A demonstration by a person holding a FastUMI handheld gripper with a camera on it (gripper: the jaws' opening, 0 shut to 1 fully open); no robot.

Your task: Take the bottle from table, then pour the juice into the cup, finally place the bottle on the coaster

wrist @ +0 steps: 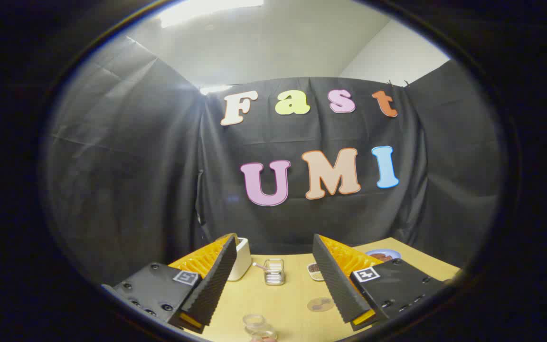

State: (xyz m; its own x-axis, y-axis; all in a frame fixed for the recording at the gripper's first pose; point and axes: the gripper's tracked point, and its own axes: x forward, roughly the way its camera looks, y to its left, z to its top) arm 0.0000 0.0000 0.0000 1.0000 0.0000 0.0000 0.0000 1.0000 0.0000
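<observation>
Gripper fingers spread wide, empty, above table; no legible label on bottle.

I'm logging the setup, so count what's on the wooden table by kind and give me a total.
White box-shaped container: 1
Clear glass containers: 2, a small square jar beyond the open gripper and a clear round cup between the fingers
Small dish of dark bits: 1
Blue plate with brown food: 1
Flat round coaster: 1
Total: 6
</observation>
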